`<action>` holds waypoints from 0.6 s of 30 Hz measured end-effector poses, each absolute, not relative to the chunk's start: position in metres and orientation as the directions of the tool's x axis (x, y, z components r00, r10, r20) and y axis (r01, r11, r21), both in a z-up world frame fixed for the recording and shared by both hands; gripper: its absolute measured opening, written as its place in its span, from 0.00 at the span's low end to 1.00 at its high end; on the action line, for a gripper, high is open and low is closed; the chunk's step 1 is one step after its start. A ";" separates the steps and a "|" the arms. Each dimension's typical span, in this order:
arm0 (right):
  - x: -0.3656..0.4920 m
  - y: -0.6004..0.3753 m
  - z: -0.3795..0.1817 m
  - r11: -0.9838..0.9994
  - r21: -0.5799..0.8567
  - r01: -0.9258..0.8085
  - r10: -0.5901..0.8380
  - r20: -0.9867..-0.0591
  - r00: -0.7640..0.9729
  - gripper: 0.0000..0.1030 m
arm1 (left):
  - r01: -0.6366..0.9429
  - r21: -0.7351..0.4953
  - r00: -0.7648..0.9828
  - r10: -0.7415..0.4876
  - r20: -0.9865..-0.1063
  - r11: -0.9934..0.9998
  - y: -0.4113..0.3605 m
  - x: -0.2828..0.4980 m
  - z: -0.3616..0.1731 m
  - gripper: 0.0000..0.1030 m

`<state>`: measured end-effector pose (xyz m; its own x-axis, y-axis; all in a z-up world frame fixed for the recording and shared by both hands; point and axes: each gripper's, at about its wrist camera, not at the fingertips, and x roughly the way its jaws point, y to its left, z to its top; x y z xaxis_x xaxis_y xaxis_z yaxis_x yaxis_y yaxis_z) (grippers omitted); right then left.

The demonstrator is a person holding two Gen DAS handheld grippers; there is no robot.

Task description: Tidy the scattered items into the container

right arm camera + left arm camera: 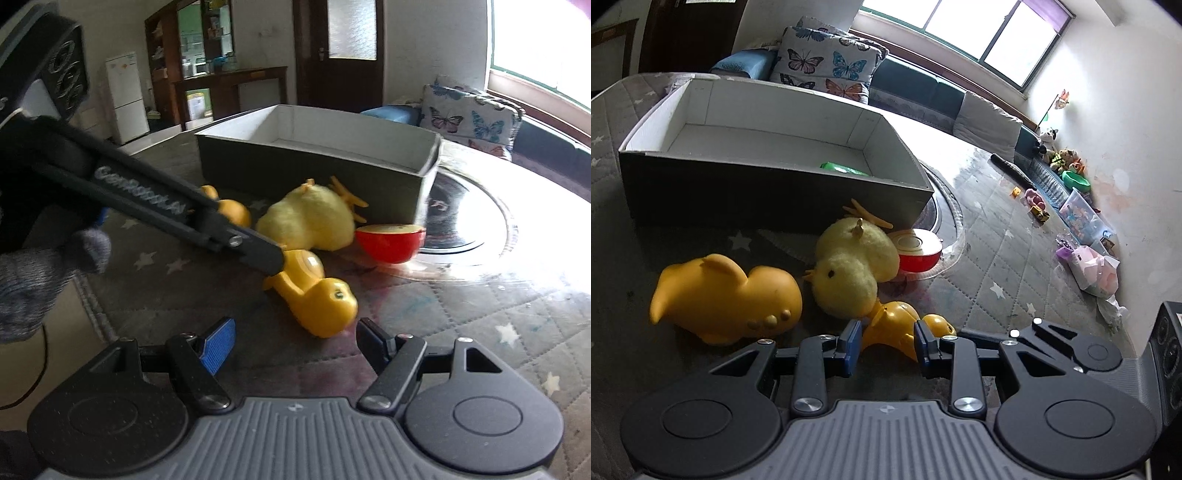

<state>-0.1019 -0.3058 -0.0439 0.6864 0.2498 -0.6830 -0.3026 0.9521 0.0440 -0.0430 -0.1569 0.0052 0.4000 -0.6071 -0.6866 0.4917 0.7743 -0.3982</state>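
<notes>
A grey cardboard box [701, 184] with a white inside stands on the table; it also shows in the right wrist view [295, 173]. A green item [842, 168] lies inside it. In front of the box lie a large yellow rubber duck [727, 299], a fluffy yellow plush chick [849, 266] [310, 218], a red bowl [918, 251] [391, 242] and a small yellow plastic duck [890, 328] [317, 295]. My left gripper [886, 347] [277, 264] has its jaws around the small duck's body. My right gripper [295, 339] is open and empty, just in front of that duck's head.
A round glass turntable [480, 229] lies under the box's right end. The table has a quilted grey star-print cover [990, 251]. A butterfly cushion [827, 62] and sofa are behind. Toys and a bin [1082, 214] line the far wall.
</notes>
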 end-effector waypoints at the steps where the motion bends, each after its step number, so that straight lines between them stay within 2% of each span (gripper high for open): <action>1: -0.100 -0.307 -0.044 0.955 0.042 -0.293 0.242 -0.681 0.691 0.72 | 0.490 -0.403 0.397 -0.609 -0.686 0.773 -0.157 -0.043 0.005 0.32; 6: -0.091 -0.310 -0.045 0.959 0.019 -0.283 0.221 -0.674 0.705 0.67 | 0.472 -0.412 0.401 -0.606 -0.686 0.779 -0.159 -0.042 0.004 0.33; 14: -0.082 -0.304 -0.050 0.951 0.025 -0.309 0.243 -0.678 0.694 0.48 | 0.472 -0.411 0.396 -0.604 -0.692 0.780 -0.163 -0.039 0.001 0.33; 18: -0.082 -0.305 -0.051 0.953 0.033 -0.300 0.242 -0.677 0.695 0.44 | 0.466 -0.425 0.387 -0.611 -0.691 0.776 -0.162 -0.037 -0.002 0.33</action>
<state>-0.0817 -0.3048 -0.0508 0.6954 0.2423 -0.6765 -0.2998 0.9534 0.0334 -0.0366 -0.1622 -0.0025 0.3867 -0.6109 -0.6909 0.4660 0.7759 -0.4252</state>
